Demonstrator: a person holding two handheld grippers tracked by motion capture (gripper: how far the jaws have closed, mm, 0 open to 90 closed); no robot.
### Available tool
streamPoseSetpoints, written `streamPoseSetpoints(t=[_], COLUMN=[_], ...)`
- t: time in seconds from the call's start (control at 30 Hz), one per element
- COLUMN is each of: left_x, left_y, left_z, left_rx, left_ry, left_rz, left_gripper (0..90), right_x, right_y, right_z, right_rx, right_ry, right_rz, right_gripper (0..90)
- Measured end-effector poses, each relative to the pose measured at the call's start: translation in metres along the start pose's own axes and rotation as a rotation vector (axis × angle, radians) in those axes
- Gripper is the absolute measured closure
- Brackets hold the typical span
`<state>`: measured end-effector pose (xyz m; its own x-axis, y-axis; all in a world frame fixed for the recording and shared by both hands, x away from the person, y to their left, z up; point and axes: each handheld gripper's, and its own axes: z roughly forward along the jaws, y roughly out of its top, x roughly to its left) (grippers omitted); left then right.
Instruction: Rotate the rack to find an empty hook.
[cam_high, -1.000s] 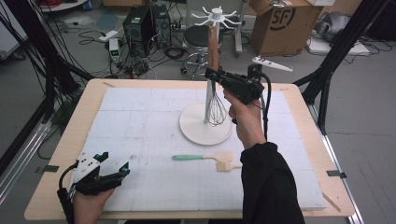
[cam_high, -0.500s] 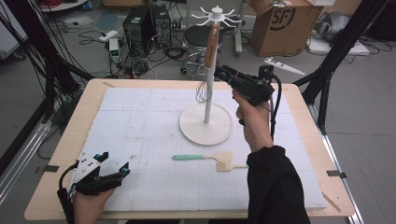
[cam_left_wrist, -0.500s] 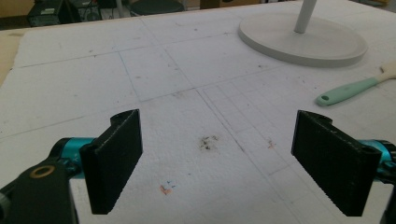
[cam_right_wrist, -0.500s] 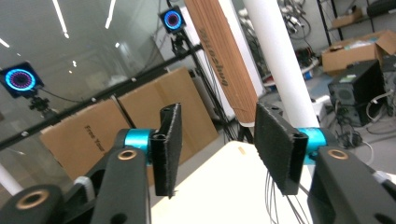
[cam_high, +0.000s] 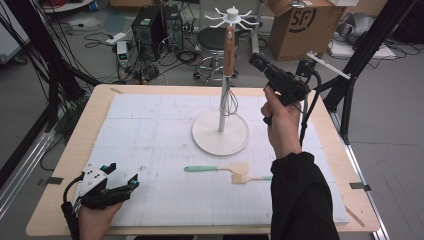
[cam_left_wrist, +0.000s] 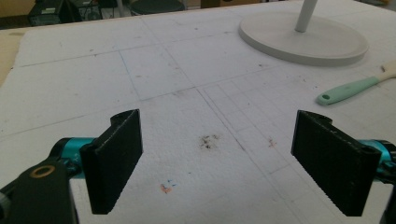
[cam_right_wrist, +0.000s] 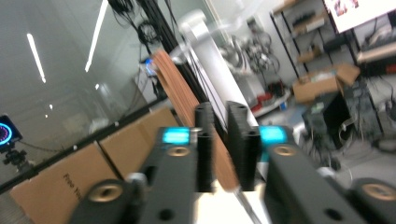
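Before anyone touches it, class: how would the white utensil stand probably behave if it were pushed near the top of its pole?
The utensil stand probably resists tipping: its round base is wide and flat on the table. But the pole is tall and thin, so a high push has leverage; it may rock or slide. The hanging whisk would likely swing.

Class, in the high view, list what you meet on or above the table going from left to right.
Left gripper → green-handled brush → hanging whisk → right gripper
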<state>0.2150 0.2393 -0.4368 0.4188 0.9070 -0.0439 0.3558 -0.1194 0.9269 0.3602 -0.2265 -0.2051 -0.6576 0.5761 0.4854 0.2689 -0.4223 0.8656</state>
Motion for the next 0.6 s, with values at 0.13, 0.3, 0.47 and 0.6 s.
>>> streamPoseSetpoints(t=[0.13, 0.3, 0.47, 0.6], left_x=[0.000, -0.002, 0.000, 0.002], left_y=[0.000, -0.001, -0.001, -0.001], left_z=[0.000, 0.001, 0.001, 0.001], left_rx=[0.003, 0.004, 0.003, 0.003], left_ry=[-0.005, -0.009, -0.013, -0.012], left_rz=[-0.001, 0.005, -0.005, -0.009], left_gripper=[17.1, 17.1, 17.1, 17.1], right_x=[0.000, 0.000, 0.000, 0.003], right_y=[0.006, 0.011, 0.015, 0.019], right_z=[0.001, 0.006, 0.013, 0.019], right_rx=[-0.034, -0.061, -0.078, -0.071], right_ry=[-0.001, 0.005, 0.012, 0.020], right_rz=[0.013, 0.033, 0.027, 0.028], right_gripper=[89.6, 89.7, 89.6, 89.6])
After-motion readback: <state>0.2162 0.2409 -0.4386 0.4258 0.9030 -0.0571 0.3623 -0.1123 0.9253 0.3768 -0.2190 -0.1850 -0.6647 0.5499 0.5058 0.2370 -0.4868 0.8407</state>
